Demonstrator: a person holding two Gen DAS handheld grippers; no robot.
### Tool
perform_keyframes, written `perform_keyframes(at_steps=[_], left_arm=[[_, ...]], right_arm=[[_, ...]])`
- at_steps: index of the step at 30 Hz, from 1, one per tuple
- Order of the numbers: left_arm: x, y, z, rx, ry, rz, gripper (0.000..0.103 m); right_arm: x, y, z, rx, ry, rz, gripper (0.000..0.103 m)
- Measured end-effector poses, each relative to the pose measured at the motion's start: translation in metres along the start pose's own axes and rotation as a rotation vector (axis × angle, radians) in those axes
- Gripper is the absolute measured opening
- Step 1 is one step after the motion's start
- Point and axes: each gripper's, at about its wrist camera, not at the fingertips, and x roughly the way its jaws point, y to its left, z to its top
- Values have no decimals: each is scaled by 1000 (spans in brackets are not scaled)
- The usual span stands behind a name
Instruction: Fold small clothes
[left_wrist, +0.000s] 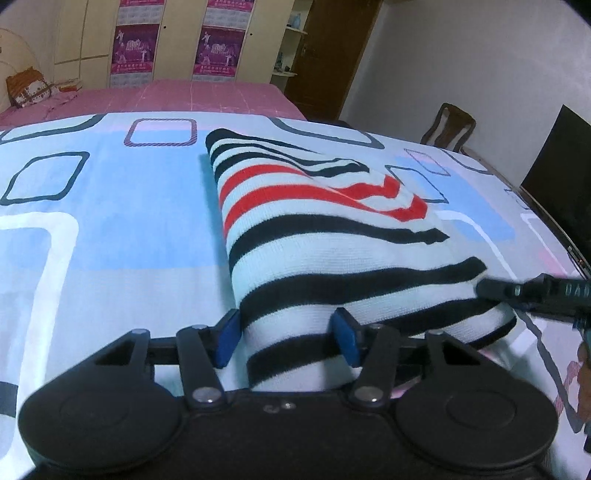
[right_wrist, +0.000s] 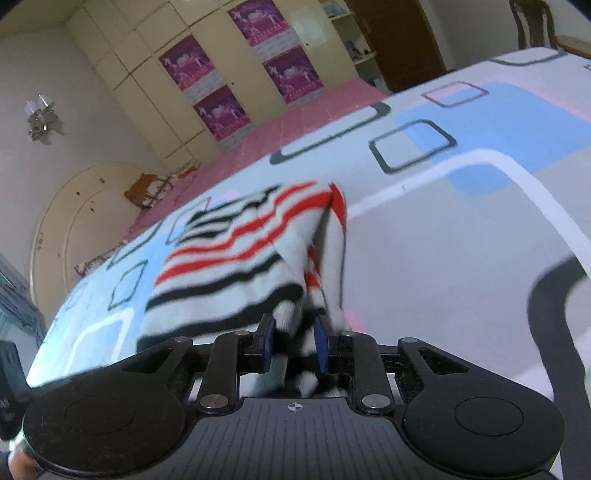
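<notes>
Garment: striped knit sweater (left_wrist: 332, 236), partly folded, lying on the patterned bedsheet (left_wrist: 110, 221) of the bed, its near hem toward both grippers.
Left gripper (left_wrist: 286, 338): fingers set about half wide, straddling the near left corner of the fold; pads flank the cloth, and whether they press it cannot be told.
Right gripper (right_wrist: 293, 345): fingers narrow, pinching a bunched edge of the sweater, lifted off the sheet.
Purpose (judged): left side anchors the fold line while the right carries its edge across.
Risk: loose knit may slip or crease.
</notes>
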Motion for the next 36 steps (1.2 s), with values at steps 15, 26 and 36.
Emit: perform_keyframes(at_steps=[15, 26, 36], left_arm=[[-14, 1, 12, -9, -22, -14, 50], [4, 2, 61, -39, -106, 21, 50], [46, 14, 73, -106, -95, 49, 49]], right_arm=[[-9, 0, -4, -41, -15, -58, 23], [26, 35, 52, -102, -113, -81, 23], [93, 56, 78, -192, -73, -111, 23]])
